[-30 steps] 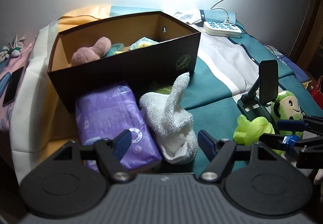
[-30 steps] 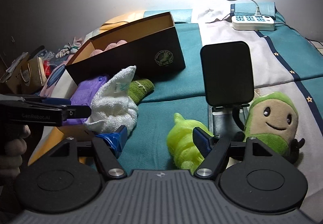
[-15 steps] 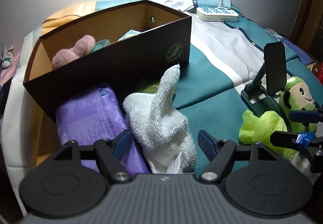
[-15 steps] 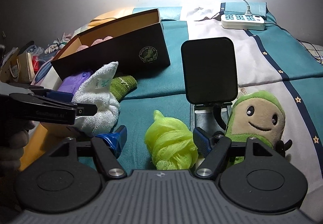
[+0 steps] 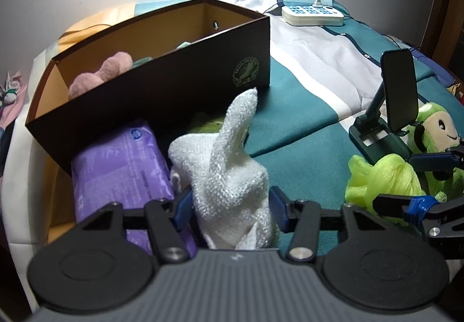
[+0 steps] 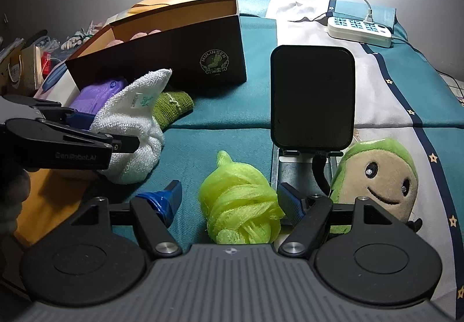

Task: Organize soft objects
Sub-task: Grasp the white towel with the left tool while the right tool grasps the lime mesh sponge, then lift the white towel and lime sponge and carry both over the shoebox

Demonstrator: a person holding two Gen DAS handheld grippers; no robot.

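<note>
In the left wrist view, the left gripper (image 5: 230,207) is seen at the lower centre of the frame with the white towel (image 5: 229,174) between its fingers; the jaws have just been closing, and both blue pads are pressed against the towel's sides. A purple packet (image 5: 121,165) lies to the left of the towel, touching it, and the dark box (image 5: 179,84) stands behind both, with a pink soft toy (image 5: 101,74) visible inside at its left end. At the right edge of the frame a yellow-green mesh sponge (image 5: 382,177) is seen between the fingers of the right gripper (image 5: 429,180), with a black phone stand (image 5: 397,90) and a green plush doll (image 5: 438,130) behind it. In the right wrist view, the right gripper (image 6: 229,201) is shown at the lower centre with its fingers apart; the mesh sponge (image 6: 240,203) sits between them on the teal bed cover (image 6: 220,110), close to the right pad (whether it touches cannot be told) and clear of the left one. The phone stand (image 6: 313,96) rises just behind, and the plush doll (image 6: 377,177) lies at the right. At the left of the frame the left gripper (image 6: 116,133) is seen clamped on the towel (image 6: 136,119), with a green cloth (image 6: 174,104) just behind it and the box (image 6: 174,52) in the upper left.
</note>
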